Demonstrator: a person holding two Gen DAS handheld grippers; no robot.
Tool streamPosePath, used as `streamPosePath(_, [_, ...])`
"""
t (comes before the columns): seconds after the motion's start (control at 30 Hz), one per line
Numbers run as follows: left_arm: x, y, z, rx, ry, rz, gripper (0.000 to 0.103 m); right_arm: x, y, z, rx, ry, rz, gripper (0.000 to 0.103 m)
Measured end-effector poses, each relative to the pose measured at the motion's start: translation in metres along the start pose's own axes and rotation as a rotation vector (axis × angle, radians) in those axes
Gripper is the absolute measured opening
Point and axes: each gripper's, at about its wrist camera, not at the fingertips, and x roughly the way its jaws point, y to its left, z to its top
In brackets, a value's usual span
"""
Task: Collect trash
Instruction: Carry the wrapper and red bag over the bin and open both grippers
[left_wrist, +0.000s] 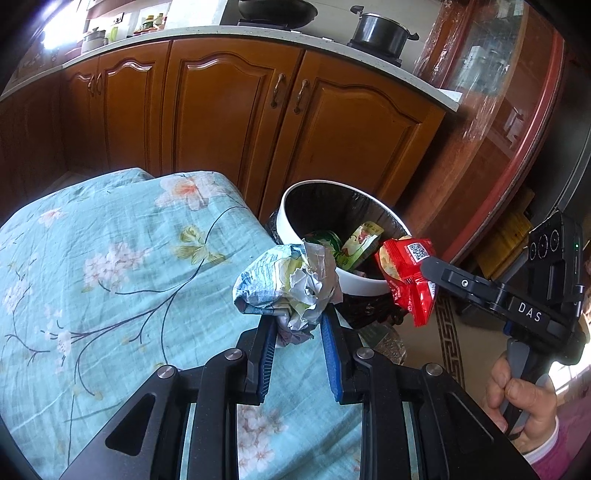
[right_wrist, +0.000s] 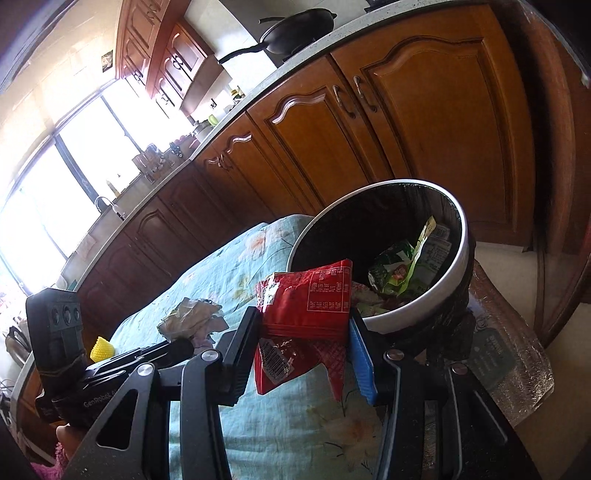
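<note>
My left gripper (left_wrist: 299, 325) is shut on a crumpled paper wad (left_wrist: 291, 284), held above the table's right edge, just left of the bin. My right gripper (right_wrist: 306, 325) is shut on a red snack wrapper (right_wrist: 306, 306), held at the near rim of the white trash bin (right_wrist: 424, 302). The bin has a black liner and holds green wrappers (right_wrist: 402, 269). In the left wrist view the red wrapper (left_wrist: 406, 273) hangs over the bin's right rim (left_wrist: 295, 236), pinched by the right gripper (left_wrist: 424, 273). The wad also shows in the right wrist view (right_wrist: 192, 317).
A table under a light blue floral cloth (left_wrist: 110, 258) fills the left. Brown kitchen cabinets (left_wrist: 229, 110) stand behind the bin. A small yellow object (right_wrist: 101, 349) lies on the cloth. A wooden door frame (left_wrist: 517, 147) is at the right.
</note>
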Motion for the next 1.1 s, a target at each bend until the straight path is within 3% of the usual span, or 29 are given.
streamPosePath(0.7, [0.034, -0.025, 0.039, 0.053, 0.009, -0.009, 0.024, -0.009, -0.022, 0.030, 0.007, -0.059, -0.053, 0.048])
streamPosePath(1.1, [0.075, -0.043, 0.068, 0.096, 0.051, 0.008, 0.025, 0.005, -0.031, 0.059, -0.019, -0.052, -0.109, 0.048])
